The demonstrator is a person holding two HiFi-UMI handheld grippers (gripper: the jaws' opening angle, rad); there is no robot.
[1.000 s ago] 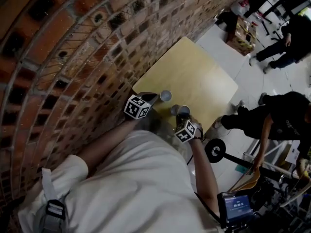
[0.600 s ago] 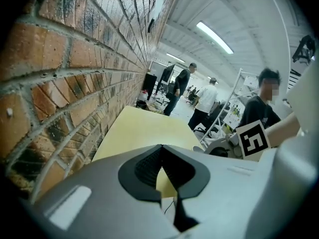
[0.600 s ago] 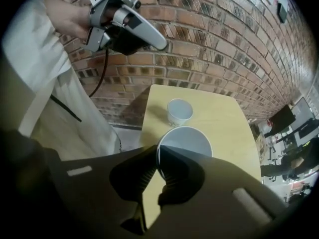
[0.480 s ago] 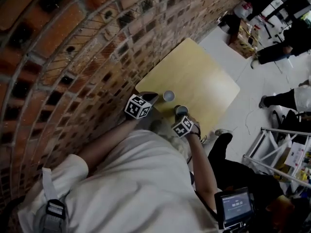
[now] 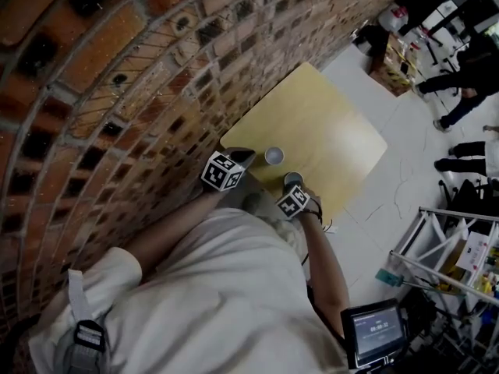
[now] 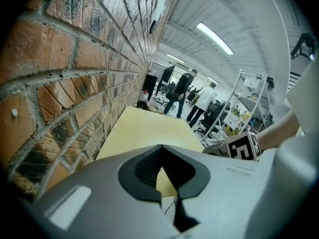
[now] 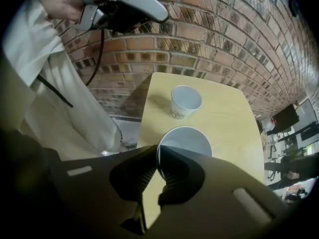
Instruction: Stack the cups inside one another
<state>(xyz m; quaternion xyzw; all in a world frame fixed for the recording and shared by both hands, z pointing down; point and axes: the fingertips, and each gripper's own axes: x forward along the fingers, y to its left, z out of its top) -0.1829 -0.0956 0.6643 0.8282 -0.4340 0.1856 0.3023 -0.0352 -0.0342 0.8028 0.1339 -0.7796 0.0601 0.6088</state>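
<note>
On the yellow table (image 5: pixel 327 123) a white paper cup (image 5: pixel 274 156) stands upright on its own, and it shows in the right gripper view too (image 7: pixel 186 102). My right gripper (image 5: pixel 294 187) points steeply down, shut on the near rim of a second white cup (image 7: pixel 185 139), whose mouth faces up near the table's front edge (image 5: pixel 293 178). What lies under that cup is hidden. My left gripper (image 5: pixel 242 157) hovers by the wall at the table's near left corner. Its jaws (image 6: pixel 161 148) are shut with nothing between them.
A brick wall (image 5: pixel 140 92) runs close along the table's left side. Beyond the far and right edges the floor drops away, with people (image 5: pixel 468 68) walking, a metal rack (image 5: pixel 452 248) and a small screen (image 5: pixel 376 332) to the right.
The right gripper has sunk with its cup. A second rim that showed beside the held cup a second ago is no longer visible. The left gripper has stayed put.
</note>
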